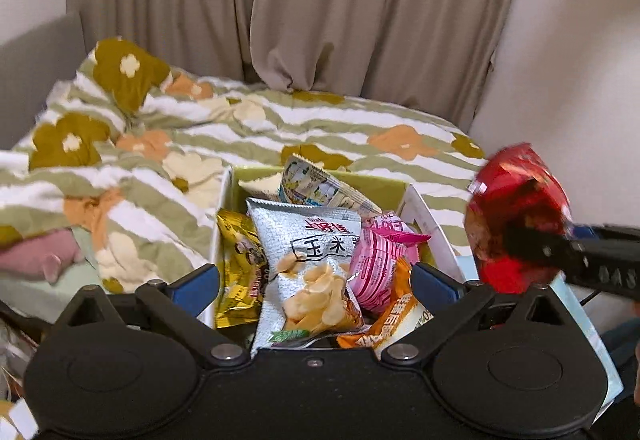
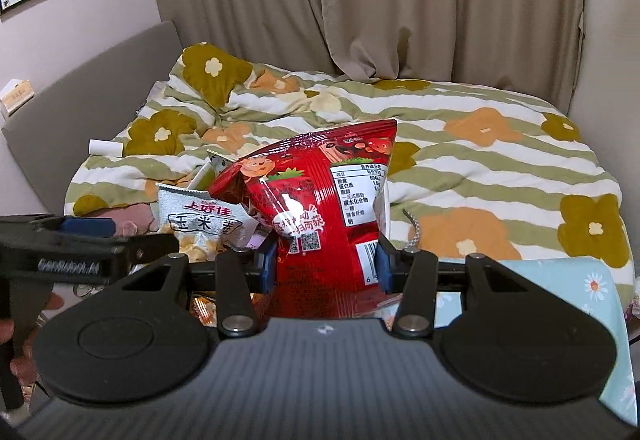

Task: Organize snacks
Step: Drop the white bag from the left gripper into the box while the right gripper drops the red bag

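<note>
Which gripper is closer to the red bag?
Right. The right gripper is shut on the red bag. The left gripper hangs open over the box of snacks, with the bag off to its right.

My red snack bag (image 2: 320,216) stands upright and crinkled, nutrition label facing me. At its nine o'clock, the open box (image 1: 424,216) holds silver corn-roll (image 1: 308,264), yellow (image 1: 238,272), pink (image 1: 376,260) and orange packets (image 1: 396,316).
</note>
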Tool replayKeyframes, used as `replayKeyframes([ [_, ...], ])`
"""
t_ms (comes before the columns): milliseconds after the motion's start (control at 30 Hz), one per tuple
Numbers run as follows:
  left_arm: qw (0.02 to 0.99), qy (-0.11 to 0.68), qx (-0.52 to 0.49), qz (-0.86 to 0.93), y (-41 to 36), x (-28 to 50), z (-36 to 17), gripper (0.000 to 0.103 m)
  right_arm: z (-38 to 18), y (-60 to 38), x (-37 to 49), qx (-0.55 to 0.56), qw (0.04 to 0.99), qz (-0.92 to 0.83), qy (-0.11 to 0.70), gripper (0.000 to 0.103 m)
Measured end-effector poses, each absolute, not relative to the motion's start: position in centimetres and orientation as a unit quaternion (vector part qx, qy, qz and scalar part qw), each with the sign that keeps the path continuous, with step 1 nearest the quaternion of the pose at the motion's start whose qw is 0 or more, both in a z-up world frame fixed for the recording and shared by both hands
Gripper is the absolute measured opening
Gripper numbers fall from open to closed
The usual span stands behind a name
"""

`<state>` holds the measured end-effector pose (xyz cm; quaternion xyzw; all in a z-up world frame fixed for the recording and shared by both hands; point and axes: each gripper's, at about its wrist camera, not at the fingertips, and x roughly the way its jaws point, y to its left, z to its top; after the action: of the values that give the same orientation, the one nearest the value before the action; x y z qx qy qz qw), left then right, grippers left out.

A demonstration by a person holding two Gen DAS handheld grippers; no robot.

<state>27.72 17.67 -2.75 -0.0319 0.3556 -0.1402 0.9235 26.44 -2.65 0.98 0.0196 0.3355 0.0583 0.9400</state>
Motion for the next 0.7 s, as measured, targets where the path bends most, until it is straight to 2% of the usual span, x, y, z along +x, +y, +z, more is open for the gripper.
replayKeyframes([
  [433,0.941,0.324,-0.036,-0.096,20.3,25.2,-0.7,0.103,2.1,0.1,28.9,0.04,0.934,0.096,0.342,0.063],
  [500,0.94,0.326,-0.038,-0.092,20.7,25.3,-1.0,0.103,1.5,0.7,29.7,0.052,0.932,0.1,0.345,0.073],
  [567,0.939,0.33,-0.034,-0.089,20.9,25.3,-1.4,0.103,0.7,1.0,30.2,0.067,0.93,0.101,0.346,0.103],
  [700,0.935,0.342,-0.029,-0.093,21.0,25.5,-2.5,0.103,-0.4,0.9,30.3,0.088,0.928,0.092,0.349,0.103],
])
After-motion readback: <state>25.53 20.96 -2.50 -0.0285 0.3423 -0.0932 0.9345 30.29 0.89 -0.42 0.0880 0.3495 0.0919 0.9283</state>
